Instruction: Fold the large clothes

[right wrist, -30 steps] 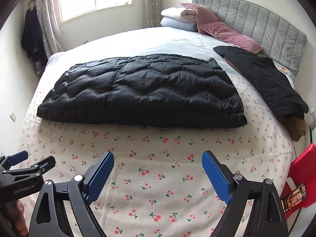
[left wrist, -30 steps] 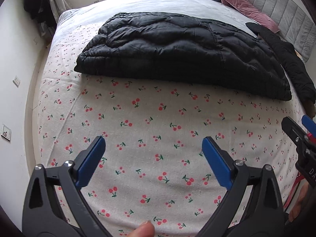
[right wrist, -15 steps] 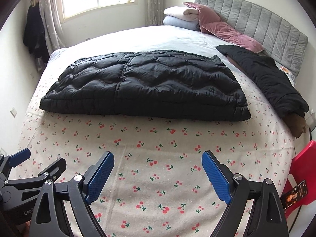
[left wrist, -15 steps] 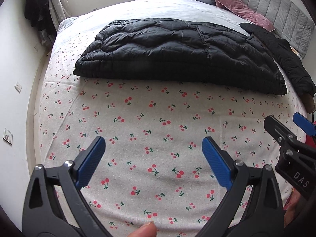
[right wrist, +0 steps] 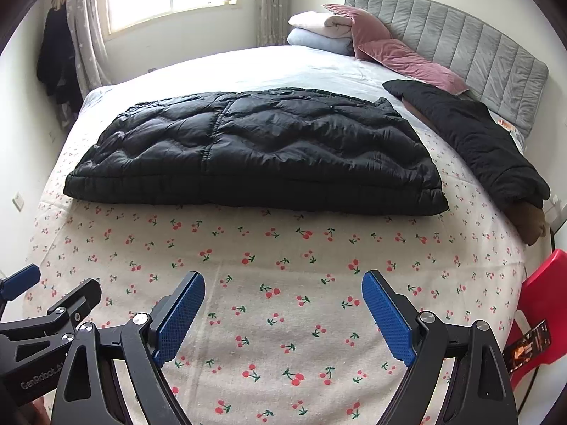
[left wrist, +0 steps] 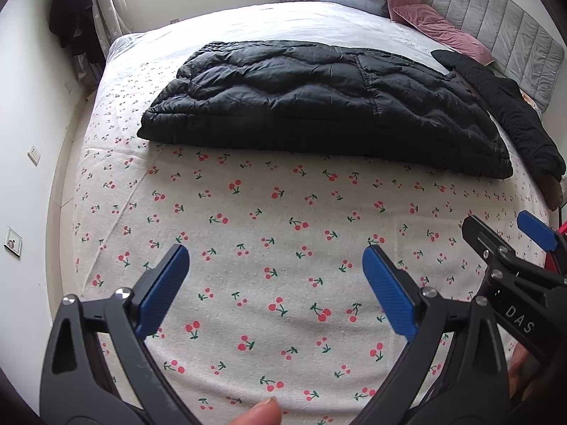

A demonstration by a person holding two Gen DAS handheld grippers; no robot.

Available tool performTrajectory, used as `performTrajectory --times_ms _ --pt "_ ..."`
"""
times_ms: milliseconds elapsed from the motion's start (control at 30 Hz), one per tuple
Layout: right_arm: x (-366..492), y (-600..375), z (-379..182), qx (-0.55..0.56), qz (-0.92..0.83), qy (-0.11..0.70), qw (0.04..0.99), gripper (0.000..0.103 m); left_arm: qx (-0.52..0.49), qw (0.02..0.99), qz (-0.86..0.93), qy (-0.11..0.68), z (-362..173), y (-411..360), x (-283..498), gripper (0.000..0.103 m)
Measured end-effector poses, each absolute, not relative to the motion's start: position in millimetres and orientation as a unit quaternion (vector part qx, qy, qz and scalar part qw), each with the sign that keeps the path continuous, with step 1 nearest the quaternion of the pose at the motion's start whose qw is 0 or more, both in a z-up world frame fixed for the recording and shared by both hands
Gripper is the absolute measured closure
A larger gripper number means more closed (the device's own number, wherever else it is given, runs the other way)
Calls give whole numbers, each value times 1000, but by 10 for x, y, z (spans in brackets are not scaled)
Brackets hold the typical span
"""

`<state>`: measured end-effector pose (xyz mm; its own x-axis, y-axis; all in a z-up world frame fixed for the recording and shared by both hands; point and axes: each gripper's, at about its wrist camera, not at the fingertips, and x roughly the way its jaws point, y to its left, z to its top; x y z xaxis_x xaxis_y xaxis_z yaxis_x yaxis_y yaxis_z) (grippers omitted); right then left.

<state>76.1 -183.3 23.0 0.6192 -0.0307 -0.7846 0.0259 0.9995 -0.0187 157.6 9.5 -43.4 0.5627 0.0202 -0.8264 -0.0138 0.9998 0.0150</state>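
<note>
A black quilted puffer jacket (left wrist: pixel 319 106) lies folded into a flat rectangle across the middle of the bed; it also shows in the right wrist view (right wrist: pixel 255 148). My left gripper (left wrist: pixel 276 283) is open and empty, held above the cherry-print sheet (left wrist: pixel 283 230) well short of the jacket. My right gripper (right wrist: pixel 283 311) is open and empty too, above the same sheet (right wrist: pixel 283 248). Each gripper shows at the edge of the other's view: the right gripper (left wrist: pixel 510 244) and the left gripper (right wrist: pixel 53 290).
A second dark garment (right wrist: pixel 478 145) lies along the right side of the bed. Pink pillows (right wrist: pixel 397 53) and folded blankets (right wrist: pixel 319 32) sit by the grey headboard (right wrist: pixel 460 46). A red chair (right wrist: pixel 542 304) stands at the bed's right corner. Dark clothes (right wrist: pixel 53 56) hang by the window.
Both grippers have drawn back and tilted up, so the jacket sits farther off and more of the headboard and window shows. The jaws stay open. The jacket has not moved.
</note>
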Motion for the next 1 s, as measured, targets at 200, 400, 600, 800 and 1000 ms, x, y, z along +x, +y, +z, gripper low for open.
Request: performTrajectory --times_ms 200,400,600,800,1000 --pt "764 -1848 227 -2 -18 436 900 11 4 885 11 466 -433 96 1579 5" --pt "762 -1849 217 -2 -18 438 899 11 5 885 11 466 -433 88 1578 5" --pt "761 -1849 213 -3 -18 437 899 11 5 885 11 465 -427 82 1576 5" --pt "758 -1858 222 0 -20 435 900 11 6 885 12 465 -426 80 1572 5" --pt "759 -1854 214 0 -20 438 899 11 6 885 13 465 -426 86 1571 5"
